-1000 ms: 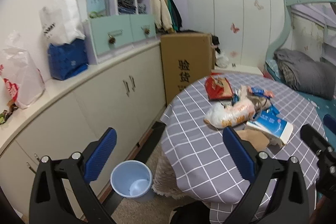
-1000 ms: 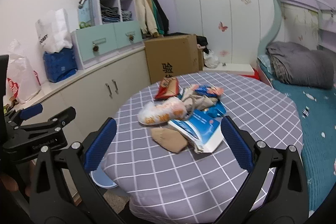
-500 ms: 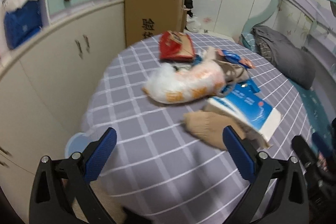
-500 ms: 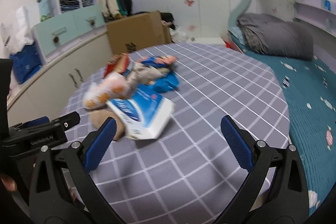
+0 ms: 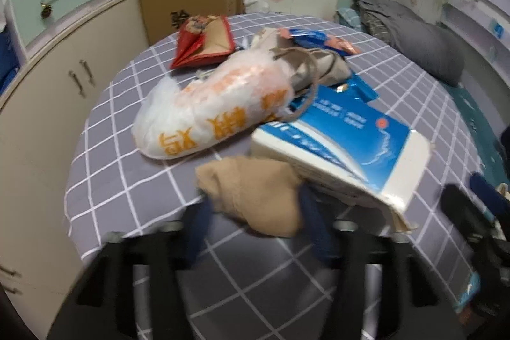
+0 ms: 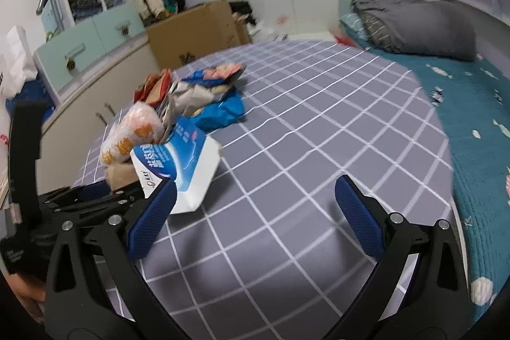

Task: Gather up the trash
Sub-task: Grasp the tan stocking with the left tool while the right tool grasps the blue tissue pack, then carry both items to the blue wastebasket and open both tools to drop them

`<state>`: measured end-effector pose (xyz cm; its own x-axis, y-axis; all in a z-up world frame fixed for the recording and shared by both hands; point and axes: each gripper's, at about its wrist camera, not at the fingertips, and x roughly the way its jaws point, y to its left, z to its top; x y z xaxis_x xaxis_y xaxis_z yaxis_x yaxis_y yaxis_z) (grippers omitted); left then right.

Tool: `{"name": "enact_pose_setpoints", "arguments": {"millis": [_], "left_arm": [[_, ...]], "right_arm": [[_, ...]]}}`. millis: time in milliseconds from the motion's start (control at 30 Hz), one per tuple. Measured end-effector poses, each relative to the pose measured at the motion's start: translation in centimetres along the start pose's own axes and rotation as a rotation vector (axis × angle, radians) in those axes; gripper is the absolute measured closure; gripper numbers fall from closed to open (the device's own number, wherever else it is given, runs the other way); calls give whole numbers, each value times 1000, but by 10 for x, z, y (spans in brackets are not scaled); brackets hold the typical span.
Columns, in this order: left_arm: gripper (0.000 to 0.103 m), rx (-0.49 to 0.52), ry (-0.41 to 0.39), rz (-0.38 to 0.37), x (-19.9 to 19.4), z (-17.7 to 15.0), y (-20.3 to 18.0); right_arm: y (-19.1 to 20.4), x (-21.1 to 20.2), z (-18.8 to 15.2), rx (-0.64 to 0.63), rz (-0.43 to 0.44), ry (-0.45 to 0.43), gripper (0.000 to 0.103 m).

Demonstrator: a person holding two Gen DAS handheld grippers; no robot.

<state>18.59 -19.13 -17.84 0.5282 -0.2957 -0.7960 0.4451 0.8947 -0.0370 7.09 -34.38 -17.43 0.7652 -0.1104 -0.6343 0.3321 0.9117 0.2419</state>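
Straddling tan wad (image 5: 251, 193): left gripper (image 5: 255, 223) unclosed | right gripper (image 6: 255, 212) spread, bare cloth

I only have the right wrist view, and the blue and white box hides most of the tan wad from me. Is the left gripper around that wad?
Observer: Yes. In the left wrist view the left gripper has its fingers on either side of the tan wad. Blur hides whether they press it.
Operator: Is the wad free of the box?
Observer: No, its right side sits against the lower edge of the blue and white box.
Operator: Anything else lying on the box?
Observer: A brown cord from the crumpled paper bag trails onto the box's far end.
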Motion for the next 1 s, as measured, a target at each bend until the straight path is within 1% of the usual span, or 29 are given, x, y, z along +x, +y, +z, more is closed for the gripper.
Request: {"name": "enact_pose_setpoints", "arguments": {"millis": [67,200,300,333,367,400,433,467,500,533,567,600,633,667,700,767,800,833,900,1000], "left_arm": [[88,-13,0,-14,-3,-1,1],[90,-17,-26,26,-11,-6,9],[90,-33,-46,29,-19,-10,19],[91,-32,-58,32,-23,-11,21],[91,-30,-66,36,-26,-12,25],[91,-32,-74,37,-30,-14,29],[91,-35,-78,34,-32,-15,33],[91,-41,-82,31,-36,-17,38],[91,-53,-89,31,-41,-18,44],[91,-61,-95,30,-45,-19,50],[91,-69,-99,27,-48,-20,55],[91,-78,-105,22,-52,-22,58],[91,-86,-113,18,-56,-23,63],[91,-89,-119,17,-58,-23,66],[91,-96,-127,17,-61,-25,70],[91,-107,-143,5,-68,-27,75],[91,-113,-152,-3,-71,-28,77],[91,-116,-159,-7,-73,-29,79],[91,-130,-181,-23,-81,-32,86],[91,-157,-210,-29,-92,-37,99]], "right_arm": [[4,8,6,-3,31,16,6],[13,23,16,-5,69,50,6],[19,39,22,6,98,91,7],[20,44,24,10,112,103,9],[21,50,26,17,144,114,10],[21,55,28,28,171,123,16],[22,60,28,31,185,143,36],[22,64,28,30,193,164,43],[22,64,28,31,193,165,66],[22,64,28,24,211,175,74],[21,62,26,30,227,179,76],[19,57,25,40,228,172,79],[17,50,23,30,204,159,81],[18,43,22,17,173,139,83],[18,31,21,0,135,104,86],[21,9,23,-43,40,39,89],[23,0,25,-65,6,11,94],[26,-11,26,-74,-8,-18,95],[32,-31,30,-84,-18,-67,95],[54,-58,32,-117,42,-133,95]]}}
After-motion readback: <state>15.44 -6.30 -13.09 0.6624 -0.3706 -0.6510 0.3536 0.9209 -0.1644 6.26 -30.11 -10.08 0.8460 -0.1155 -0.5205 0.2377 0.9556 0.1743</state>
